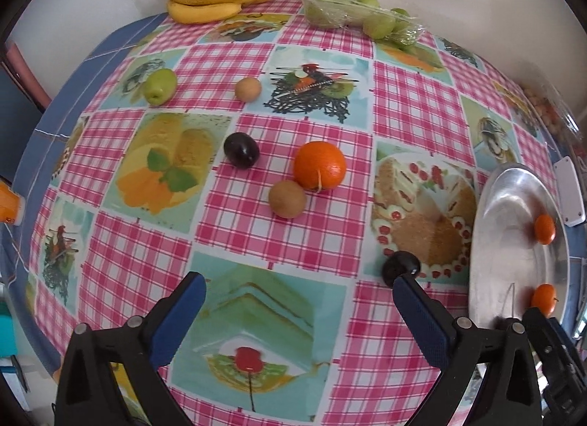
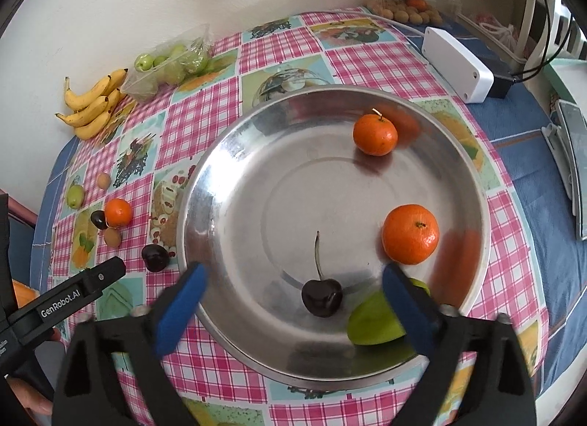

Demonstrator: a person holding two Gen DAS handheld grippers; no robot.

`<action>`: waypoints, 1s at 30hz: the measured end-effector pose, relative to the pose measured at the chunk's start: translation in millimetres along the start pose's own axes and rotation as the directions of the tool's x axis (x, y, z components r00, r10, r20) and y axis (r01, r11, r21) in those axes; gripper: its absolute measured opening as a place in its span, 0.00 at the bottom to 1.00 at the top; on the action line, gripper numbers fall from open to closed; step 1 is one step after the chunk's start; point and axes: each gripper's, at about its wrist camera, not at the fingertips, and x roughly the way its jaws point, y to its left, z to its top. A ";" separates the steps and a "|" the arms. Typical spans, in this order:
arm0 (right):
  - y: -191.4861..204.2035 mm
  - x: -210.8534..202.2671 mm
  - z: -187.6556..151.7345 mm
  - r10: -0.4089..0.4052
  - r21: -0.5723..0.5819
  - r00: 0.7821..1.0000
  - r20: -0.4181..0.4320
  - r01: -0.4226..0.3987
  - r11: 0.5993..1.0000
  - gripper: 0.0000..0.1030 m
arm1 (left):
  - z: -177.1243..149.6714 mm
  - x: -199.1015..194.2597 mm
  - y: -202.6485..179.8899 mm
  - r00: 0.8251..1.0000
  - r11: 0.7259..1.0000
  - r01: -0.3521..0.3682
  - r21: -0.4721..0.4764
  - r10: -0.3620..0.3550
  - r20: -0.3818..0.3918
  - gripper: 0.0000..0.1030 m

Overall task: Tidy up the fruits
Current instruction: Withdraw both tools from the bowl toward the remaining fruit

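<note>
Where the round steel plate [image 2: 227,154] gleams, a glossy dark cherry [image 2: 322,297] rests.

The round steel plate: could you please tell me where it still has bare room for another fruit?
The round steel plate is bare across its centre and whole left half. Its right side holds two orange tangerines. The near edge is crowded: a dark stemmed cherry and a green fruit lie there.

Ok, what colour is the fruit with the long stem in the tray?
Very dark red, nearly black: the cherry, clearest in the right wrist view.
</note>
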 end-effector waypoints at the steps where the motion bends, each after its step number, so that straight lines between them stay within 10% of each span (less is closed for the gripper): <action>1: -1.3 -1.8 -0.2 0.002 -0.002 1.000 0.005 -0.002 1.000 0.96 | 0.1 0.0 0.6 1.000 1.000 0.000 0.000 0.000 0.001 1.00; 30: 26.7 8.0 3.9 0.048 0.058 0.999 -0.013 -0.047 0.997 0.99 | 16.5 -13.8 28.4 0.989 0.995 0.094 -0.013 -0.092 0.115 1.00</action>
